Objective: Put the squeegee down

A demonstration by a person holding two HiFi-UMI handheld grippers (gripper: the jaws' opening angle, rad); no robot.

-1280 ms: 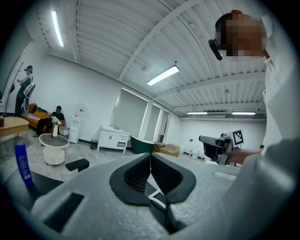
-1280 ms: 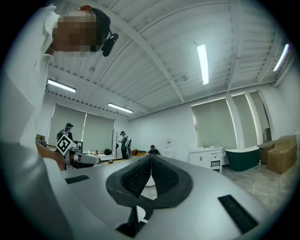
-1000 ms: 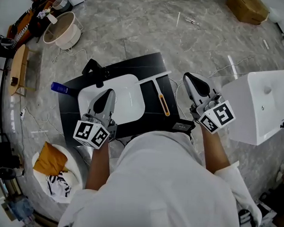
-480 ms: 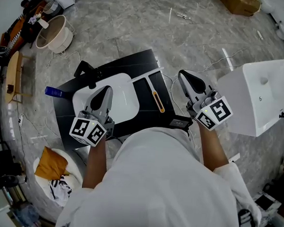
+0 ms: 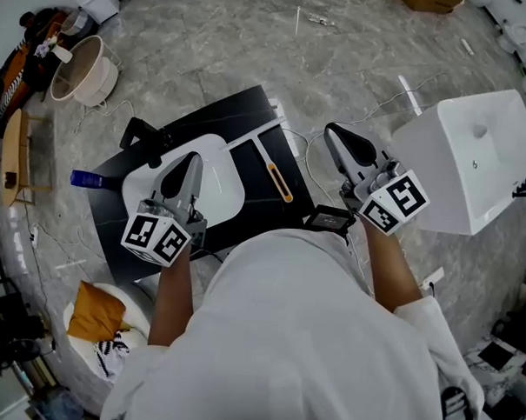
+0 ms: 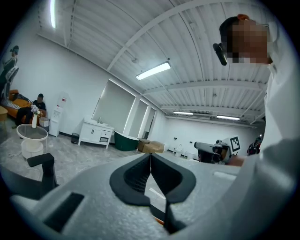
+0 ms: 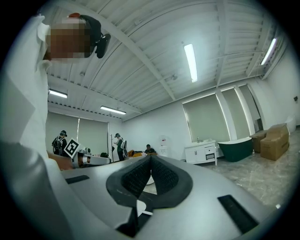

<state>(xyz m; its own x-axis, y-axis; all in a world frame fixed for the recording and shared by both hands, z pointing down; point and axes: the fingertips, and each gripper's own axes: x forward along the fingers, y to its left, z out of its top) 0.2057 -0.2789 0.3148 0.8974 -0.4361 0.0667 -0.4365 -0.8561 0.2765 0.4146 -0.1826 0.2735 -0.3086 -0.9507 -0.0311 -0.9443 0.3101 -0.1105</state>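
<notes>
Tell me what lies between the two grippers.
The squeegee, flat on the black slab, between the left gripper and right gripper; the head view shows it.

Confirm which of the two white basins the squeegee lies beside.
The basin sunk into the black countertop, at the left. The squeegee lies on that countertop along its right edge; the other basin is a separate white block further right.

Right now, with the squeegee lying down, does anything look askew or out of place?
Nothing stands out. The squeegee lies flat on the black slab beside the white basin; the left gripper and right gripper hang clear of it, jaws shut on nothing. Only a loose cable trails over the floor.
</notes>
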